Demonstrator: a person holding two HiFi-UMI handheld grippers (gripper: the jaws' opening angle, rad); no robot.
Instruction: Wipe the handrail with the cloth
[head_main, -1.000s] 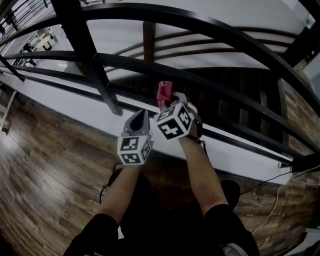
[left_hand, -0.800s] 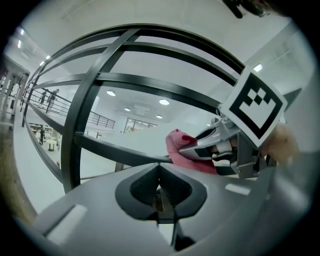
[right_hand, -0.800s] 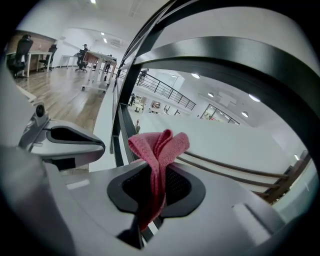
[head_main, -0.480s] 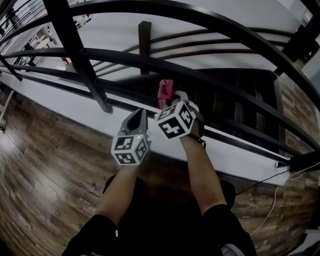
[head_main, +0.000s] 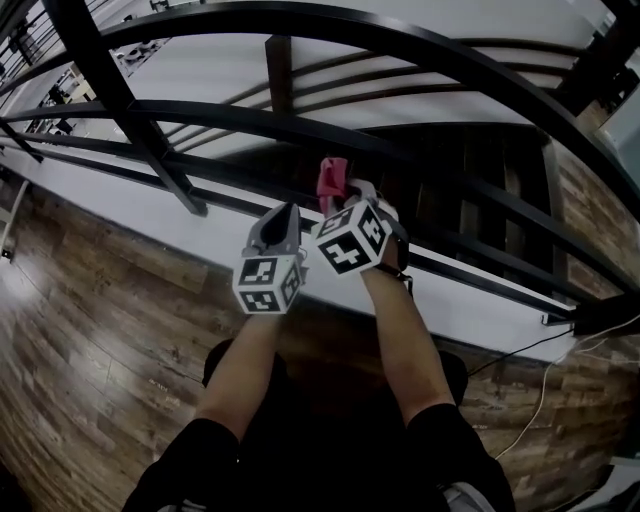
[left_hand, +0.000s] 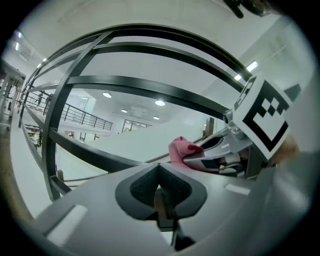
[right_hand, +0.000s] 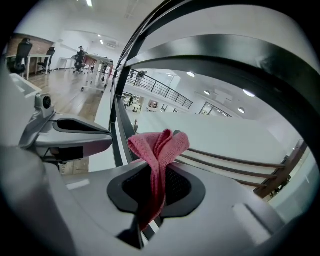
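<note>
Head view: left gripper (head_main: 283, 215) and right gripper (head_main: 345, 192) sit side by side, just on the near side of the lower bars of the black handrail (head_main: 440, 55), above the wood floor (head_main: 90, 300). The pink cloth (head_main: 329, 178) sticks out of the right gripper's far end. It seems just short of a bar, but contact is unclear.

Left gripper view: jaws pressed together with nothing between them. The cloth shows to the right.

Right gripper view: jaws clamped on the cloth, its folded top bunched above them. The left gripper is at the left.

Bright ceiling lights (fisheye-warped edges), dim floor.
</note>
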